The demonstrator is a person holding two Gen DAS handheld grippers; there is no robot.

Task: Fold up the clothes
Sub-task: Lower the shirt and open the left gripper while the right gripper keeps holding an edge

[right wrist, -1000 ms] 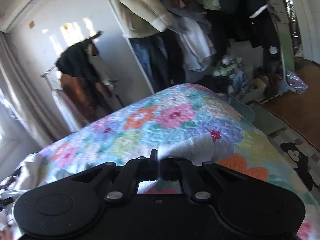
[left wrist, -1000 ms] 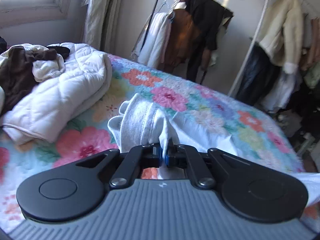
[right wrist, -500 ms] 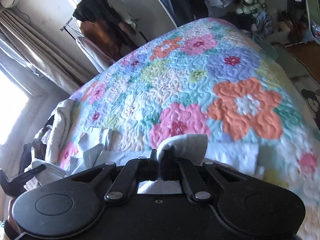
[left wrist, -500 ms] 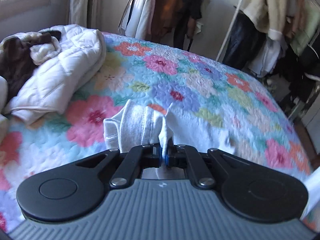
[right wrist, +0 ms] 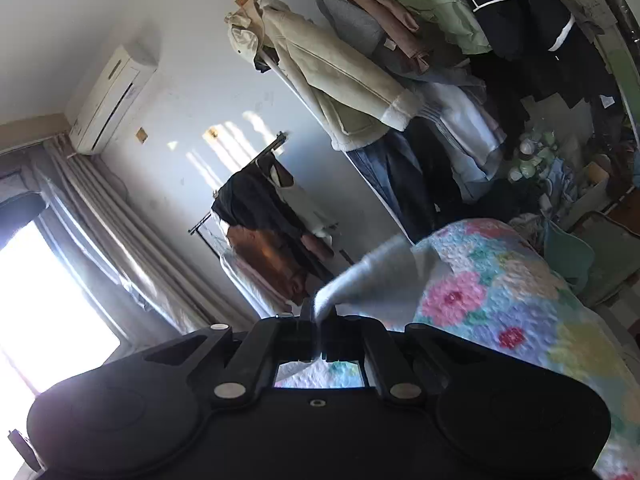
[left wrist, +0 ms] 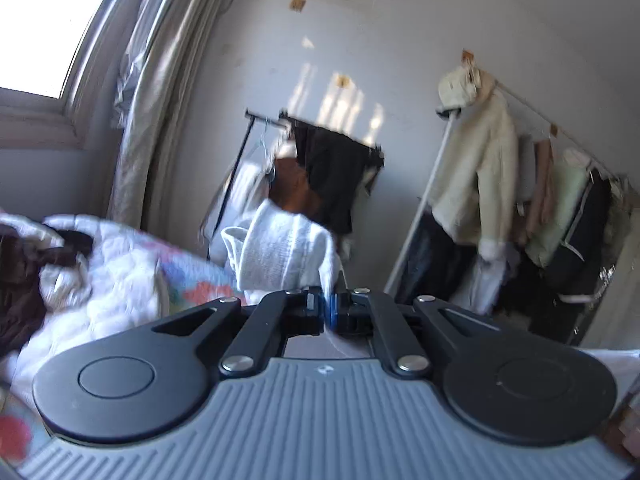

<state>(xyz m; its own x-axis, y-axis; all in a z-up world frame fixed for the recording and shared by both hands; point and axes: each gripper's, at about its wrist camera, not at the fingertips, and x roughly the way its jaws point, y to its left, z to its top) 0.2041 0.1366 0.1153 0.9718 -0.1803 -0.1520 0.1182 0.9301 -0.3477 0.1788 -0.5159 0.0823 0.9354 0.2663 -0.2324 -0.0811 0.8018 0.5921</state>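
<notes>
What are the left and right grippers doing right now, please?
Left gripper: shut on the white garment.
Right gripper: shut on the white garment.

wall air conditioner (right wrist: 112,96) | curtains (left wrist: 160,120) | black clothes rack (left wrist: 320,152) | cream coat (left wrist: 476,172) hanging | floral quilt (right wrist: 500,300)

Left claw (left wrist: 330,312) and right claw (right wrist: 318,330), both clamped tight, nearly level.

Left gripper (left wrist: 329,312) with black linkage arms behind the fingers, silver rivets, blue pads on its fingers (left wrist: 333,309), ribbed grey housing behind bearing a small white mark, right gripper (right wrist: 318,330) all black, silver rivets, round side discs
</notes>
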